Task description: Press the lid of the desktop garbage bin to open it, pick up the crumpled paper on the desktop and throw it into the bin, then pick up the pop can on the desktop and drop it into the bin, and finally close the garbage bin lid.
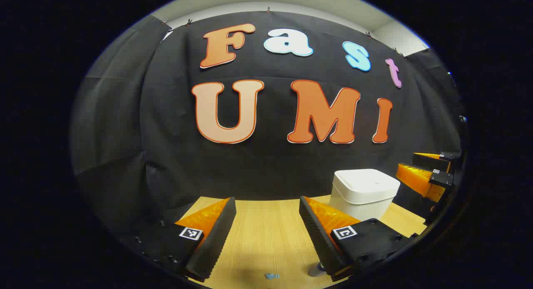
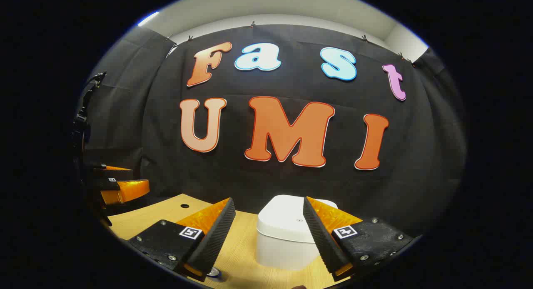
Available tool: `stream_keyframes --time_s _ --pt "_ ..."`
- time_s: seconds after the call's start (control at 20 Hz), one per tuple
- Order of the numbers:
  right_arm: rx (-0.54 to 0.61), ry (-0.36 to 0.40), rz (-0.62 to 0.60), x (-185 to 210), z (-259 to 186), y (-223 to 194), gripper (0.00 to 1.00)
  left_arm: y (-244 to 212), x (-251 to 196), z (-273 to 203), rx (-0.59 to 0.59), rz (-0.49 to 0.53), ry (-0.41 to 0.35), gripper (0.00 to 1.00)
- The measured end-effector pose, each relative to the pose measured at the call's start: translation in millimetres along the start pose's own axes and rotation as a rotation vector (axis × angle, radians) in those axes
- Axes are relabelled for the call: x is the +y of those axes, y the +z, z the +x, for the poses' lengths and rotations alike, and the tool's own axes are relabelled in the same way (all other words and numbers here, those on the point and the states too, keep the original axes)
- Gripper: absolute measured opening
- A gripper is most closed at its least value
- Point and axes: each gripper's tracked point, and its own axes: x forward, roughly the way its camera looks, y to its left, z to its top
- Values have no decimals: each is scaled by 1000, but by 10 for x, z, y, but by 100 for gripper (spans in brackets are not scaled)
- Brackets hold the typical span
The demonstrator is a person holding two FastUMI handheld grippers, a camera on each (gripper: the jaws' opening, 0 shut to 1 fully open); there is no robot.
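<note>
Left gripper (image 1: pixel 266 222): spread wide, nothing between the fingers; held above the table's near edge in the left gripper view, aimed at the wall.
Blue scrap (image 1: pixel 271 276): small, on the table at the near edge, below the gap between the left fingers; too small to identify.
Round rim (image 1: pixel 315 271): partly hidden under the left gripper's right-hand finger at the near edge; cannot tell what it is.
Table (image 1: pixel 266 239): light wood, grain running away toward the wall.
Bin (image 1: pixel 363 192): white, lid down; toward the table's far right in the left gripper view, near the back edge, well apart from the left gripper.
Right gripper (image 2: pixel 268 226): spread wide, gripping nothing; in the right gripper view the bin (image 2: pixel 283 235) stands just beyond the gap, its right side covered by the right-hand finger; touching or not, cannot tell. Seen from the left gripper view, at the far right just beside the bin.
Round top (image 2: pixel 214 272): metallic, peeking from under the right gripper's left-hand finger at the near edge; mostly hidden.
Hole (image 2: pixel 185 205): small, dark, in the table near its far left corner.
Wall (image 2: pixel 266 180): black cloth, hanging behind the table's back edge.
</note>
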Motion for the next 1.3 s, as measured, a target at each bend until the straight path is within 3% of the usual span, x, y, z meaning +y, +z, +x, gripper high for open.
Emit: stream_keyframes --time_s 0.4,1.05,1.15,1.3 --pt "-14 72 62 -62 357 28 99 -19 -305 181 13 -8 37 98" --pt "-17 27 1 -418 537 96 97 -23 -381 162 12 51 68 97" --pt "-7 17 -17 -477 591 84 95 -15 -333 114 12 56 88 98" --pt "7 8 -25 -548 674 68 84 -56 -256 43 20 53 118 97"
